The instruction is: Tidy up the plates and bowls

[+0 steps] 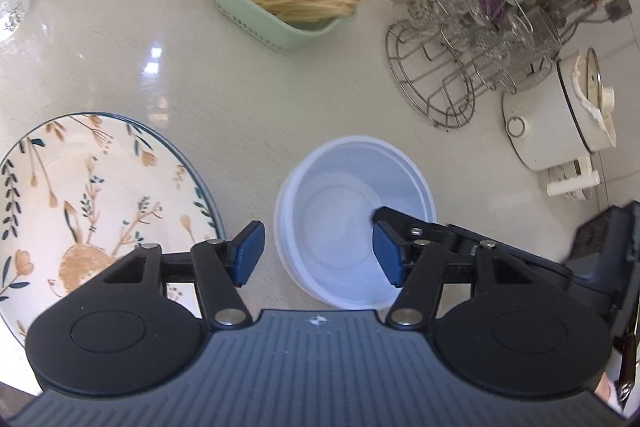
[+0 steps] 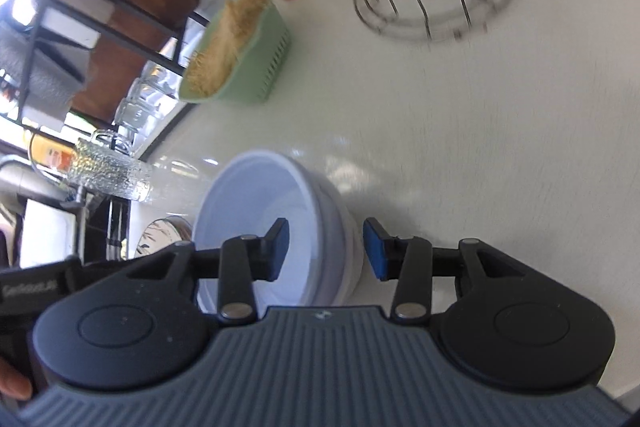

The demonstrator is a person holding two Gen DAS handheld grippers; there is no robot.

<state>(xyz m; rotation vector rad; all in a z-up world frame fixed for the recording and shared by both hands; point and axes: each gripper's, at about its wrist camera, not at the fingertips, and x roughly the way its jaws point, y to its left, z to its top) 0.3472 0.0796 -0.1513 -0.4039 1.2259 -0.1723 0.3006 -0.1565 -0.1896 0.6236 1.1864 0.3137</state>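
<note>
Fingers on both sides stand apart and hold nothing: your right gripper (image 2: 324, 247) straddles the bowl (image 2: 268, 223) wall, ready to pinch, while your left gripper (image 1: 318, 255) brackets its near rim. Bowl and plate (image 1: 80, 203) sit apart on the worktop (image 1: 240, 87).

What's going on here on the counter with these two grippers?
A person is tidying dishes with a handheld gripper in each hand. Both are at the white bowl, which looks like a nested stack, on the pale countertop. The left gripper is open, straddling the bowl's left rim. The right gripper is also open, with one finger inside the bowl and one outside its wall, not pressing yet. The floral plate lies flat, untouched, to the left.
</note>
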